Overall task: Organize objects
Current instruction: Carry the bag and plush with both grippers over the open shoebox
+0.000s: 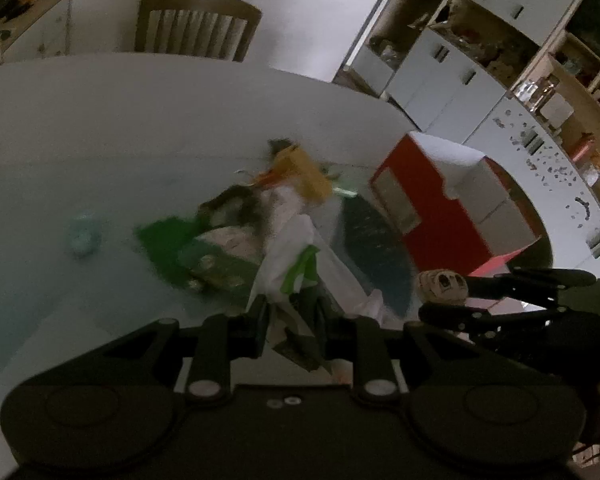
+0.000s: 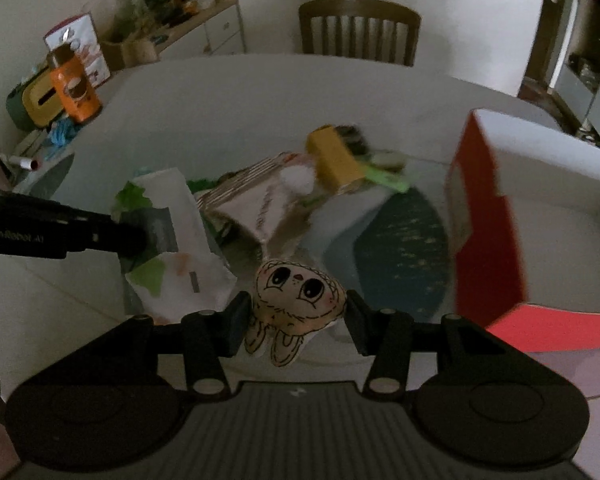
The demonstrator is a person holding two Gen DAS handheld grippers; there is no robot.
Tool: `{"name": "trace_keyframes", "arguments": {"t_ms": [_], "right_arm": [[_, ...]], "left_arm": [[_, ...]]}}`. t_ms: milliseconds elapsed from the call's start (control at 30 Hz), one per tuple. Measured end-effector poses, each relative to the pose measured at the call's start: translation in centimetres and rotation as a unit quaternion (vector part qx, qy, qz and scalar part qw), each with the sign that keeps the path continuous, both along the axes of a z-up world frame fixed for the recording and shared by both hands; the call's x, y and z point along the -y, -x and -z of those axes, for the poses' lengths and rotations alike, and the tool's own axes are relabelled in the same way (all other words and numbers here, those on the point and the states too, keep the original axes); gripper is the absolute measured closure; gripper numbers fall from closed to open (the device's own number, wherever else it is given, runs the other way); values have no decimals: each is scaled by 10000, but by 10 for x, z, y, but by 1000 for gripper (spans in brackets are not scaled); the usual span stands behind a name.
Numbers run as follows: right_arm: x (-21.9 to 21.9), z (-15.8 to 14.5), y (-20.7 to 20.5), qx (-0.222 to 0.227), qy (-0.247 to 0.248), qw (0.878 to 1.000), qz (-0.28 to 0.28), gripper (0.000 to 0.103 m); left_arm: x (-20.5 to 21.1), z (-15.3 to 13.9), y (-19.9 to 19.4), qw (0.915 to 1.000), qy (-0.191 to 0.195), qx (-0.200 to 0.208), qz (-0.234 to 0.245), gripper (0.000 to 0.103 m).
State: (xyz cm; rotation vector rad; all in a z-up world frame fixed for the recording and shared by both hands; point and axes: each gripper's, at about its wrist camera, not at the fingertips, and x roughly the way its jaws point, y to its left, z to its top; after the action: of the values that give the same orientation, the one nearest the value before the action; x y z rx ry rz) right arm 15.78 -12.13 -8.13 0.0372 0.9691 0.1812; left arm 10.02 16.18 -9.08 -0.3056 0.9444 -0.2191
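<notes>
- Right gripper [image 2: 296, 320] is clamped on a little bunny plush [image 2: 298, 292] — face up, ears dangling back toward the camera, lifted off the table [image 2: 260, 92]
- Left gripper [image 1: 290, 316] is pinched narrow on a white and green plastic packet [image 1: 292, 256], coming in low from the left side with fingers pointing across the pile
- I'd guess the bunny goes in the red box [image 2: 488, 220] just to the right — swing it over the open top, keep the ears from snagging the rim, let go only once it's inside
- Further back the clutter pile sits mid-table, with a yellow box [image 2: 334, 156] on its far side, near the red box
- Past the table edge there's a wooden chair [image 2: 358, 32]
</notes>
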Motion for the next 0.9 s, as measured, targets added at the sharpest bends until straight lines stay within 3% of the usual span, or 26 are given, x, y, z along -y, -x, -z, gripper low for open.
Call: {"name": "trace_keyframes", "arguments": {"t_ms": [267, 467, 900], "right_arm": [[74, -38, 8, 191, -345, 9987, 337, 53], [139, -52, 12, 337, -343, 9972, 579, 53], [240, -30, 5, 363, -158, 9944, 983, 53]], "left_arm": [[67, -33, -17, 9992, -232, 239, 240, 81], [125, -49, -36, 9975, -357, 336, 511, 81], [212, -63, -93, 9955, -386, 396, 776, 81]]}}
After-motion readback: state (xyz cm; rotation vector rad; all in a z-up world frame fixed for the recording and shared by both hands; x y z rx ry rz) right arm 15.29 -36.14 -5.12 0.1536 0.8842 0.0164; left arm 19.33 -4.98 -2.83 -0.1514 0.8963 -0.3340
